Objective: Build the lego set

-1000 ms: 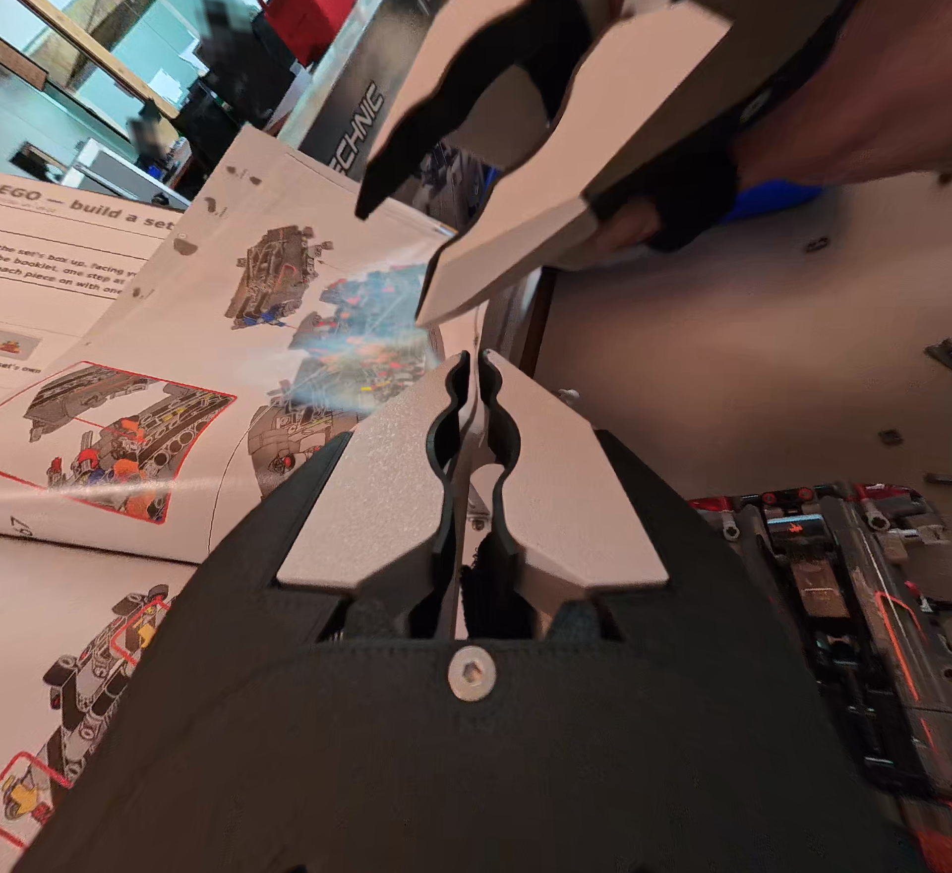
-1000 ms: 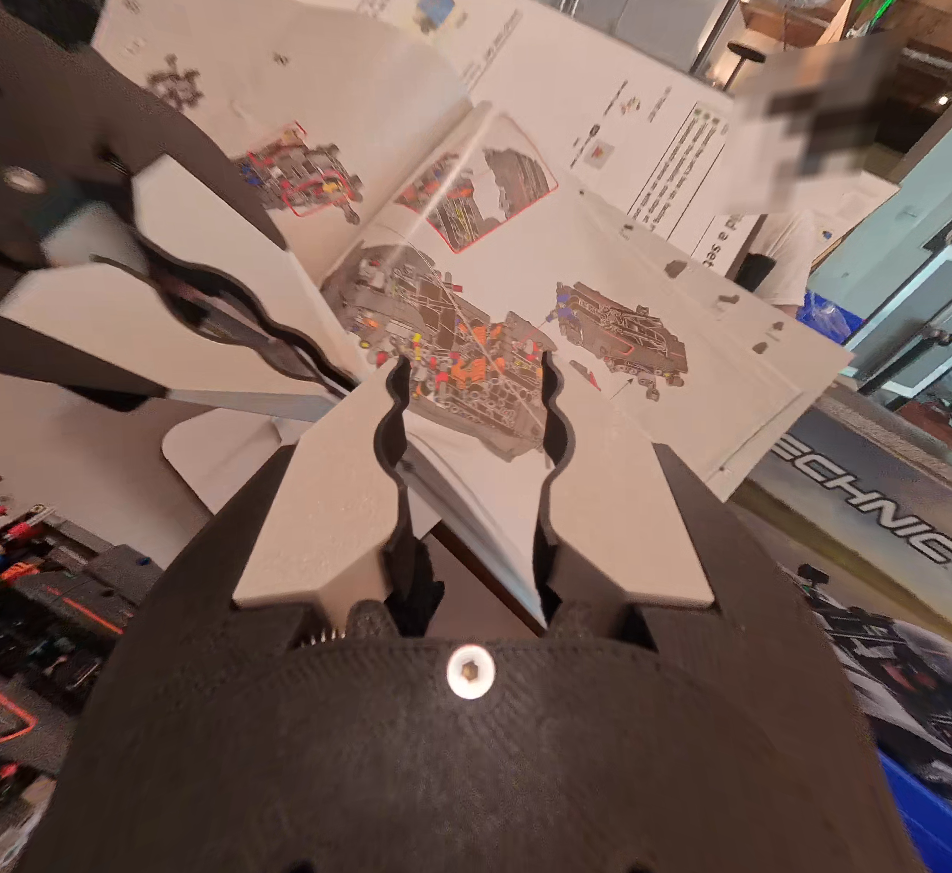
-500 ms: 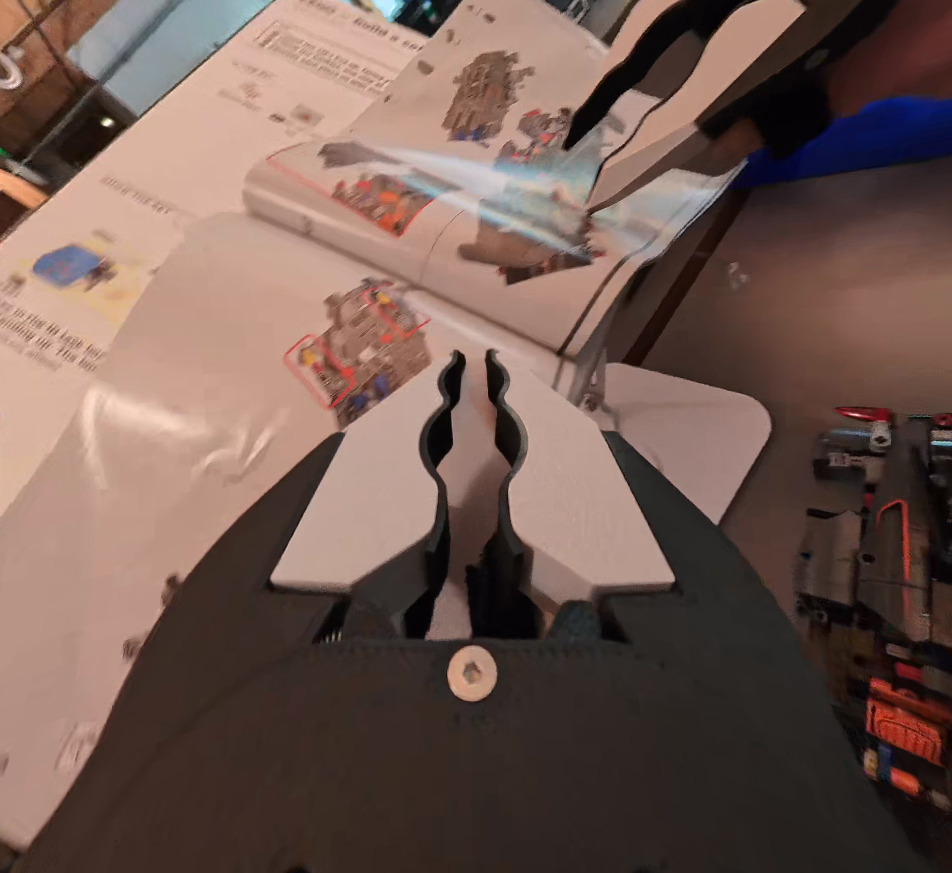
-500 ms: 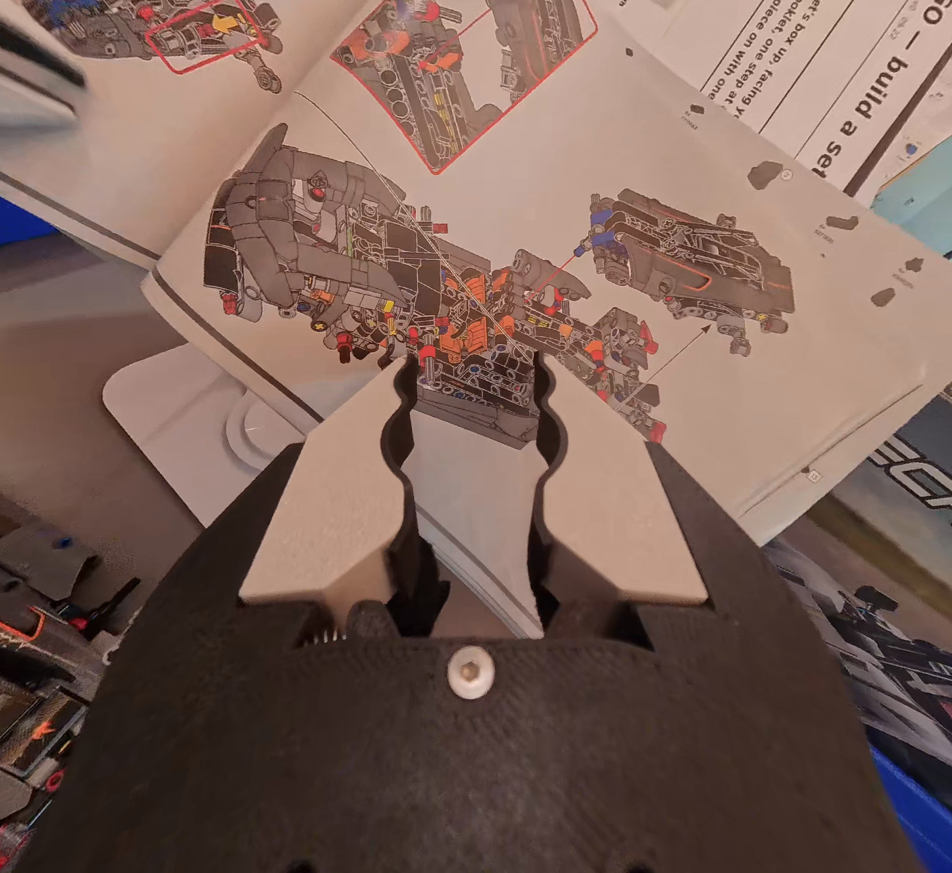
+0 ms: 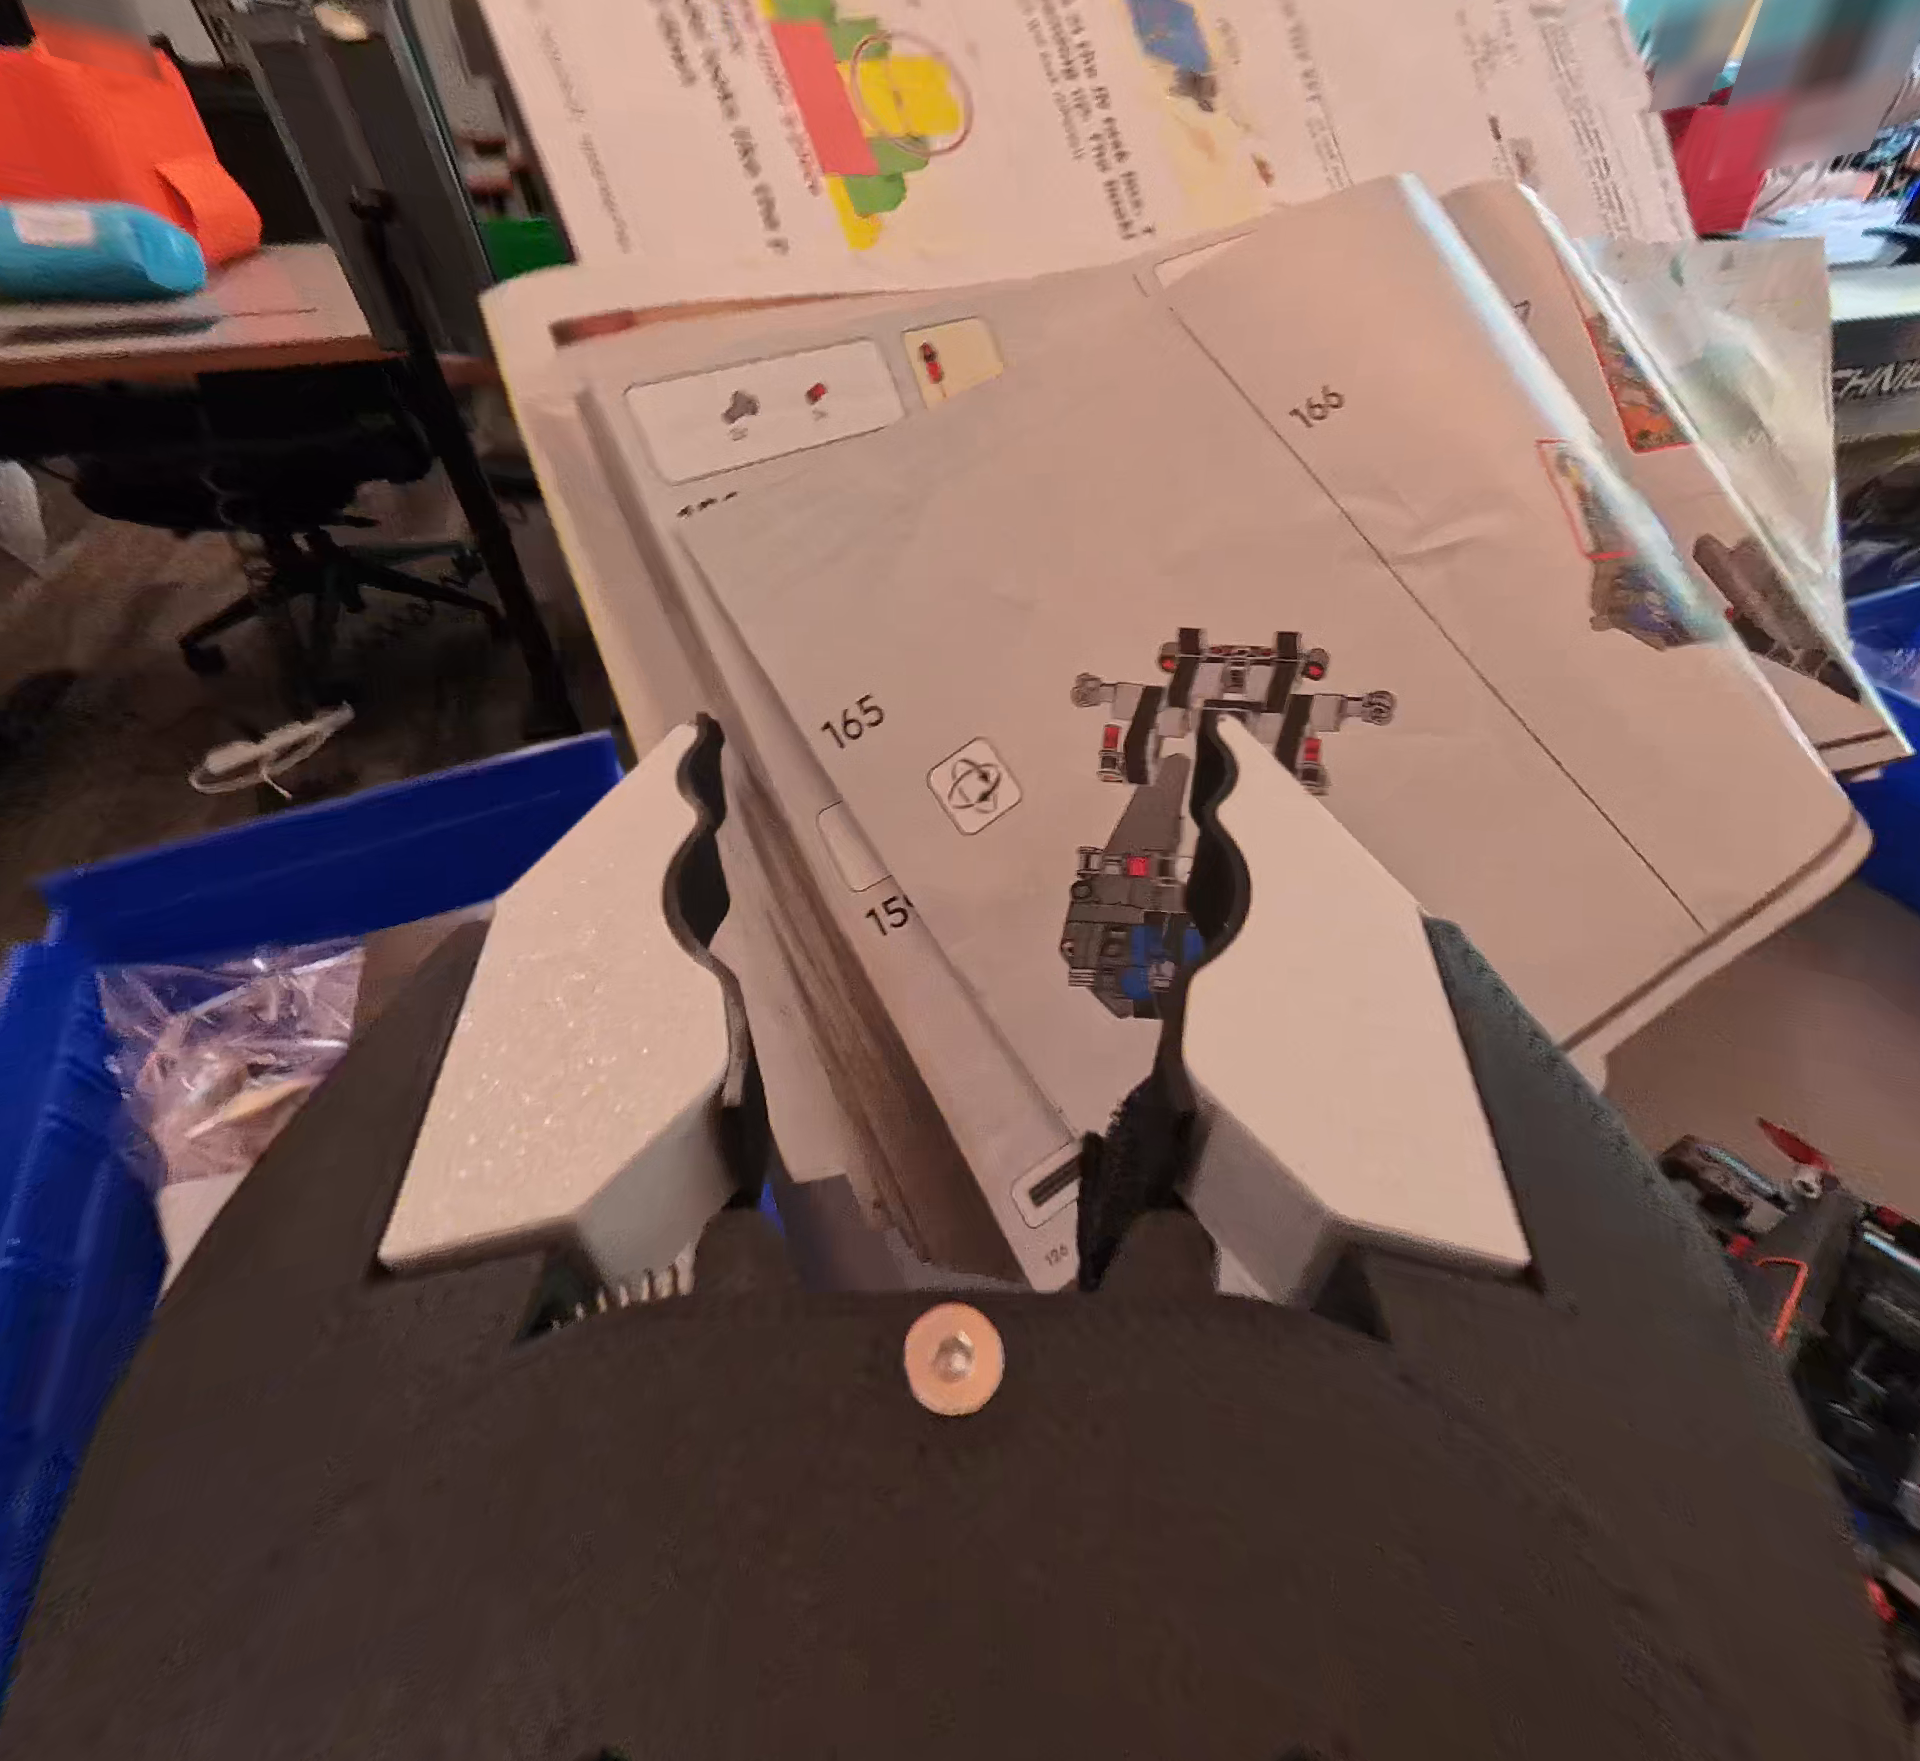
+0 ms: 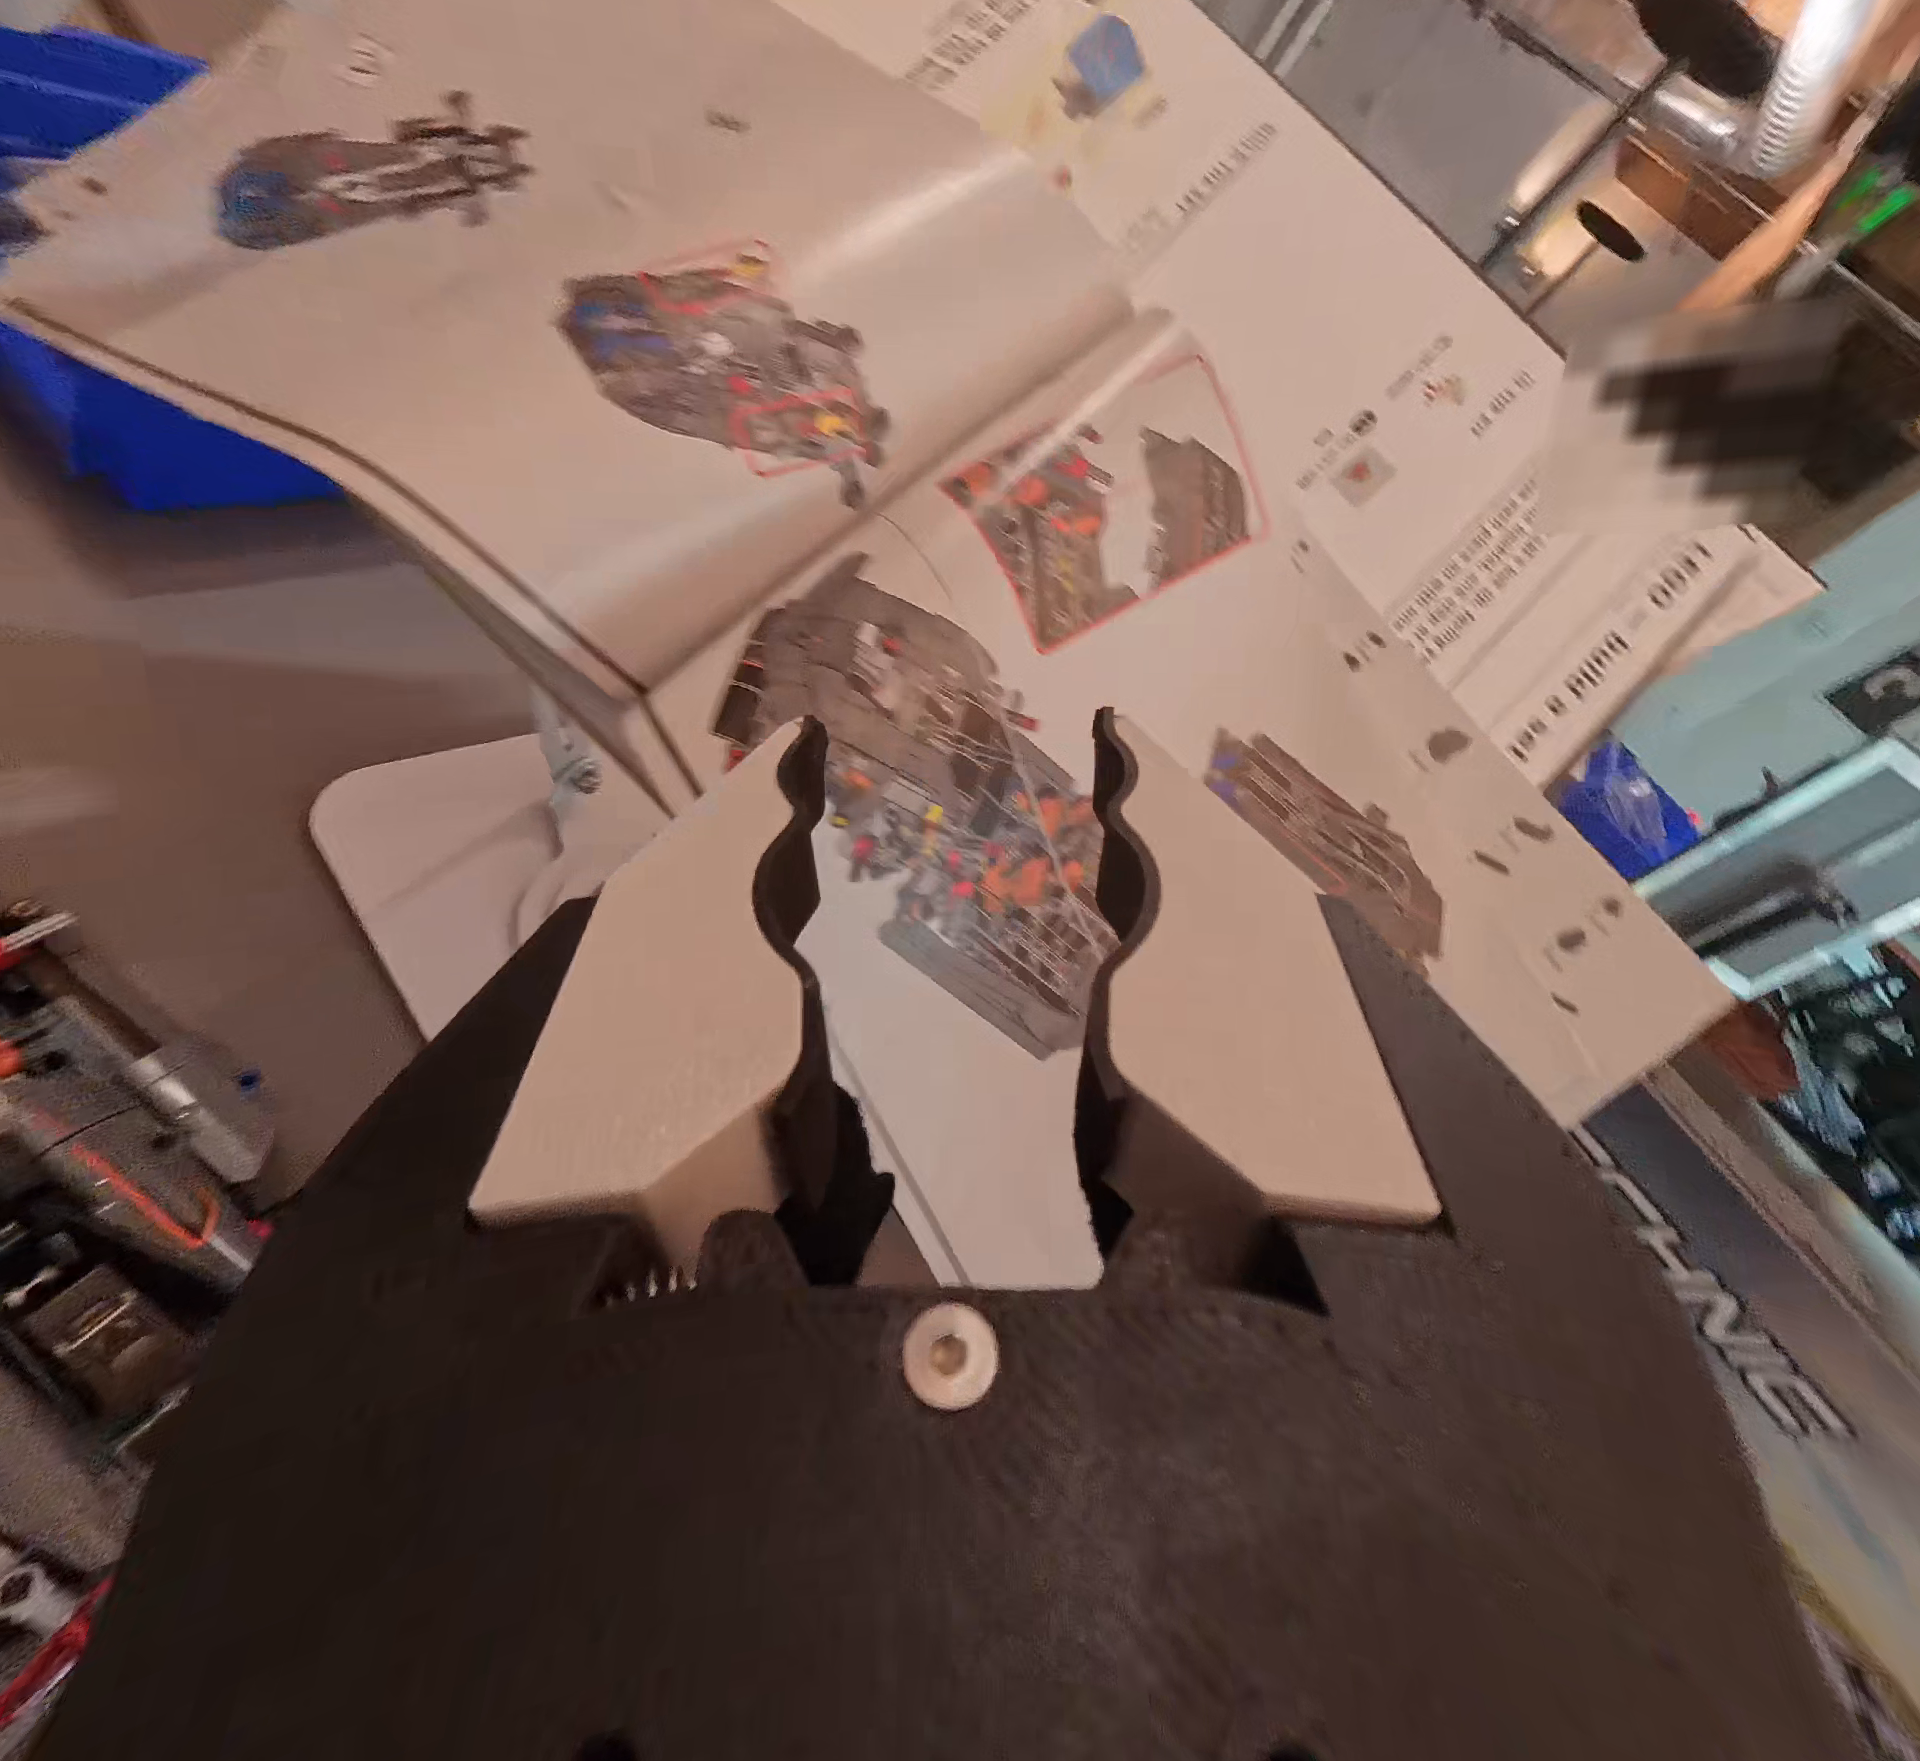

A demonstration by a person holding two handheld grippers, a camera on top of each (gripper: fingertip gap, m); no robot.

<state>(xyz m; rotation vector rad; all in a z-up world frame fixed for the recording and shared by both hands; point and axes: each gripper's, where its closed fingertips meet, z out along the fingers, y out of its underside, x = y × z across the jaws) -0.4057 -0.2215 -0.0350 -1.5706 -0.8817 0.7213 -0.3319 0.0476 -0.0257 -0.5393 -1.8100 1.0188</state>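
Observation:
The instruction booklet [image 5: 1039, 568] stands open on a white stand [image 6: 436, 838]. My left gripper [image 5: 961, 745] is open wide at the booklet's left half, with the edge of the stacked left pages between its fingers. At the right of that view a glossy page [image 5: 1714, 381] stands curled up. My right gripper [image 6: 958, 729] is open and empty in front of the booklet's [image 6: 623, 381] right-hand page, close above it. The dark, partly built lego model [image 6: 114, 1150] lies at the lower left of the right wrist view and at the lower right of the left wrist view [image 5: 1829, 1296].
A blue bin [image 5: 312, 859] with clear plastic bags [image 5: 218, 1046] sits to the left of the booklet. A large white instruction sheet [image 5: 1039, 49] stands behind it. The dark set box [image 6: 1766, 1348] lies at the right. An office chair and desks are beyond.
My left gripper has opened from nearly shut and swung left to the booklet's left pages. The booklet has settled open. My right gripper has drawn back slightly and stays open.

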